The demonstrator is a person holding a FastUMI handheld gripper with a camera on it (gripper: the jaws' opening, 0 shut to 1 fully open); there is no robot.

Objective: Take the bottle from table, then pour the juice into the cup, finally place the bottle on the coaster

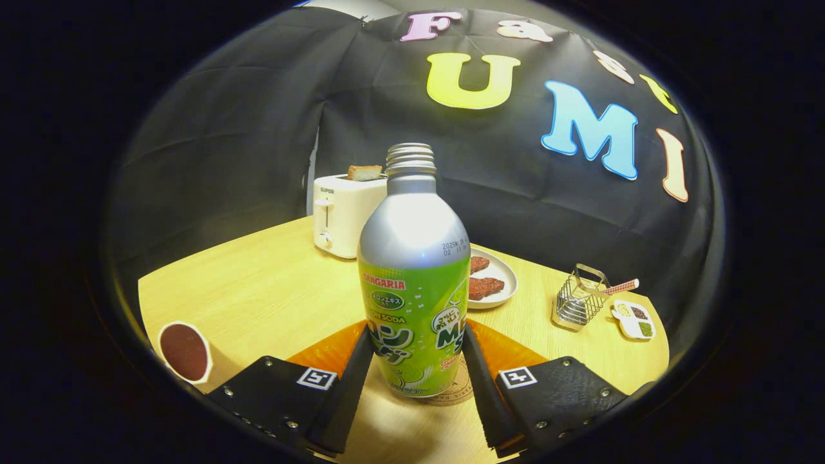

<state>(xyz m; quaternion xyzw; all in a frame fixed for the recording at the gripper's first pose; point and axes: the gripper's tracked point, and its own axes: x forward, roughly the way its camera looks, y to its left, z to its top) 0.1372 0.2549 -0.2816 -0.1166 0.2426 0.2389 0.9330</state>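
Bottle (414,283) fills the claw (416,348); bare table (258,283) left.

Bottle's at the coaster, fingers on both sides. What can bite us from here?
1. The bottle has no cap; a tilt on release could spill.
2. It sits near the coaster edge, so it may end half off.
3. The gripper fingers hug its sides; opening unevenly could drag it.

A creased black cloth wall (245,129) drapes behind the pale yellow wooden table (271,290); warm light, perhaps from overhead, brightens the tabletop.
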